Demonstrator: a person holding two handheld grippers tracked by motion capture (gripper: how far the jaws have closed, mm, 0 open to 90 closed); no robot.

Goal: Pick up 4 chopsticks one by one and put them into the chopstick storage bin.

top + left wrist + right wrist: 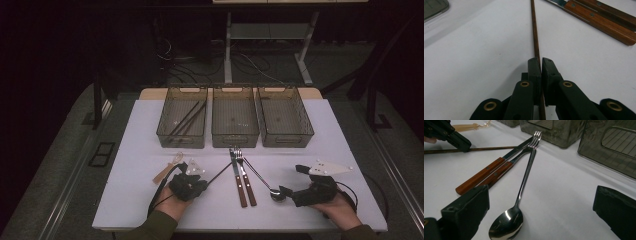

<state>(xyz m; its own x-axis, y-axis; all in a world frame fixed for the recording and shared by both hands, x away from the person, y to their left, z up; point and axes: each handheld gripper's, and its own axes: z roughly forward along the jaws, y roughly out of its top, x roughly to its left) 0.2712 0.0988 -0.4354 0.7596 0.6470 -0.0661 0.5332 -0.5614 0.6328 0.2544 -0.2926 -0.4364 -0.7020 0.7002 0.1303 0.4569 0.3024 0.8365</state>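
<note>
In the high view, the left tool (200,184) lay on the white worktop (130,150), pinching a thin dark wooden chopstick (220,173). In the left gripper view, its jaws pressed together on that chopstick (535,42). In the right gripper view, the right tool (541,217) stood spread around a shiny steel spoon (509,221).

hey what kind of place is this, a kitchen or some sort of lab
Probably a lab or recording setup, not a kitchen: a white table in a dark room, three grey sorting bins lined up on it, loose cables on the floor behind, and cutlery laid out for handling.
</note>
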